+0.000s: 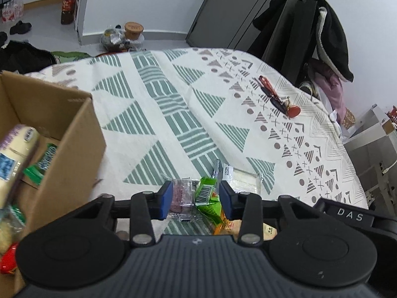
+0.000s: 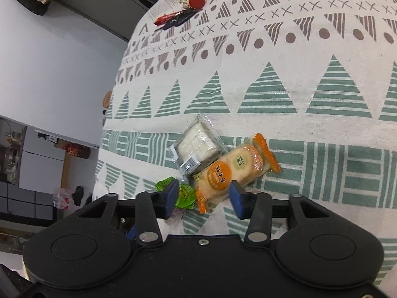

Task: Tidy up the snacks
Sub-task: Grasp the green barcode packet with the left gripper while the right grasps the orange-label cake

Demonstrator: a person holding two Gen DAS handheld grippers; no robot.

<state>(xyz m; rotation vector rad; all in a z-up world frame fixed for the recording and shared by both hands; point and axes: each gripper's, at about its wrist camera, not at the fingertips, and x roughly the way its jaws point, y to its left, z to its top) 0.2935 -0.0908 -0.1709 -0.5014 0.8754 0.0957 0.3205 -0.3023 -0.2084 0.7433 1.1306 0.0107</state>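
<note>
Nearest us, left gripper (image 1: 196,200) has its blue pads spread wide, holding nothing; a green snack packet (image 1: 208,200) and a clear purple-print packet (image 1: 182,195) lie between the pads on the tablecloth (image 1: 158,114). Right gripper (image 2: 204,197) is also wide apart and empty, hovering over the near end of the orange rice cracker pack (image 2: 229,168), with the same green packet just beside its left pad. Touching the cracker pack, a little farther out, we see a clear-wrapped white cake packet (image 2: 197,144). At our left sits the open cardboard box (image 1: 67,134), with several snacks already inside: a pale wrapped one (image 1: 17,146), a green one (image 1: 47,159), others blurred. Far across the cloth, well apart from the snacks, lies a red keychain bunch (image 1: 279,98). Beyond the table, a chair with a dark coat (image 1: 320,32).
</note>
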